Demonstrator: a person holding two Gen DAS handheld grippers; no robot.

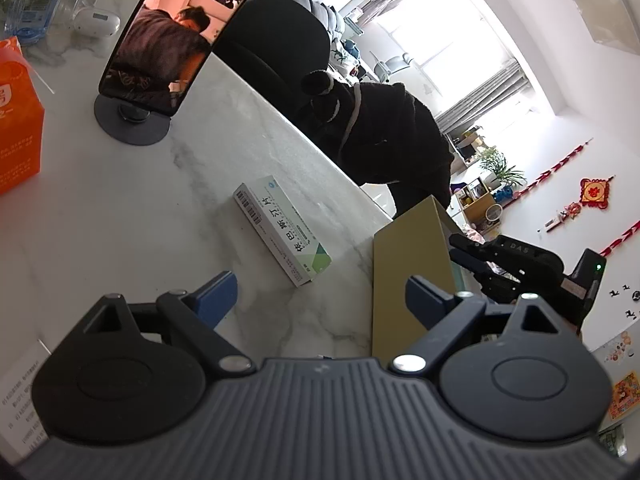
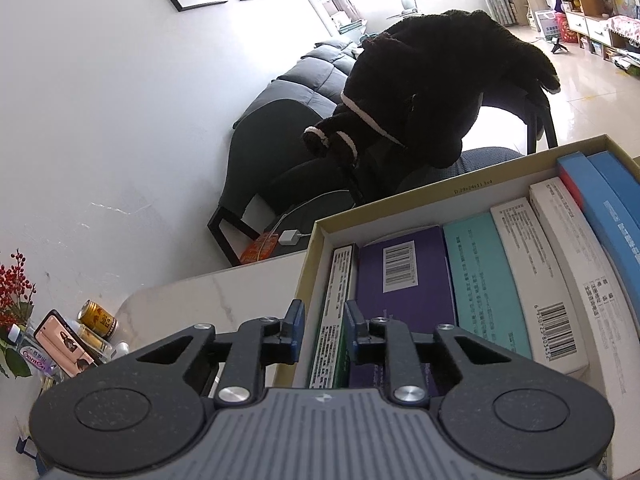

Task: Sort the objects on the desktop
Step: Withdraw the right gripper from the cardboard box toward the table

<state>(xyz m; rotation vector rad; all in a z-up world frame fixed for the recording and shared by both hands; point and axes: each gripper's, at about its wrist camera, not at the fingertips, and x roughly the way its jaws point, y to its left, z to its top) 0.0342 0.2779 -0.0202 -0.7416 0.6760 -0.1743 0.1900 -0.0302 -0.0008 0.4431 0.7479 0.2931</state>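
Left wrist view: I am holding the left tool [image 1: 320,292] wide open and empty over the counter [image 1: 120,220], the white medicine box [image 1: 282,234] lying ahead. Right wrist view: my right tool [image 2: 323,332] is pinching a slim box [image 2: 334,320] inside the tray [image 2: 440,196]; seating it upright against the wall before letting go should work best.

The white medicine box [image 1: 282,233] reads "依巴斯汀片"; the right gripper [image 1: 460,250] reads "DAS".

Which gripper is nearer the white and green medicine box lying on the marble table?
Left. The left gripper hangs open just short of the white and green medicine box, pointed at it. The right gripper is off beside it at the cardboard box, shut on a slim box inside.
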